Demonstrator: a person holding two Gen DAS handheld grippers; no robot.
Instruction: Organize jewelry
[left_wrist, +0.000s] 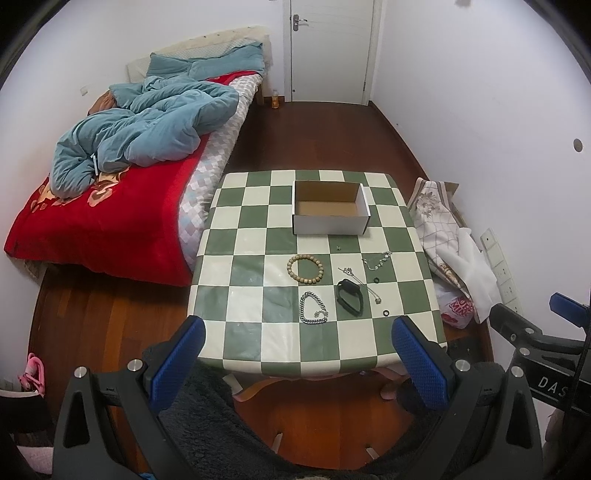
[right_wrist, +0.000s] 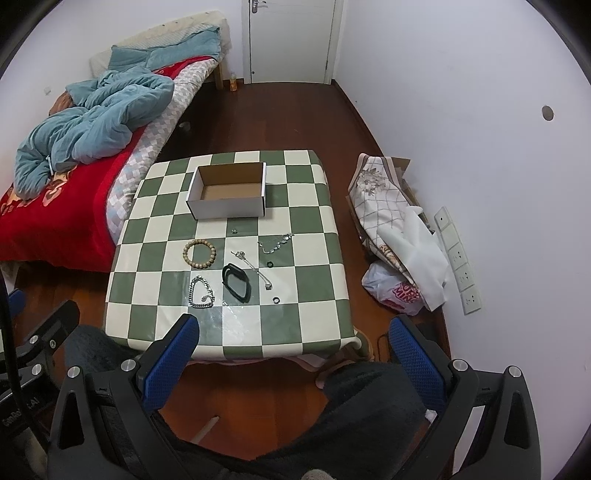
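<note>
An empty open white cardboard box (left_wrist: 330, 207) (right_wrist: 229, 192) stands at the far side of a green-and-cream checkered table (left_wrist: 243, 280) (right_wrist: 155, 266). In front of it lie a wooden bead bracelet (left_wrist: 305, 269) (right_wrist: 199, 252), a silver chain bracelet (left_wrist: 313, 314) (right_wrist: 201, 292), a black band (left_wrist: 349, 297) (right_wrist: 236, 283), two thin silver chains (left_wrist: 377, 260) (right_wrist: 275, 243), and small rings (left_wrist: 386, 313) (right_wrist: 276, 300). My left gripper (left_wrist: 299, 354) and my right gripper (right_wrist: 293, 354) are both open and empty, held above the table's near edge.
A bed (left_wrist: 110, 206) with a red blanket and blue duvet stands left of the table. Bags and cloth (left_wrist: 443, 236) (right_wrist: 399, 236) are piled by the right wall. A white door (left_wrist: 328, 48) is at the back. Wooden floor surrounds the table.
</note>
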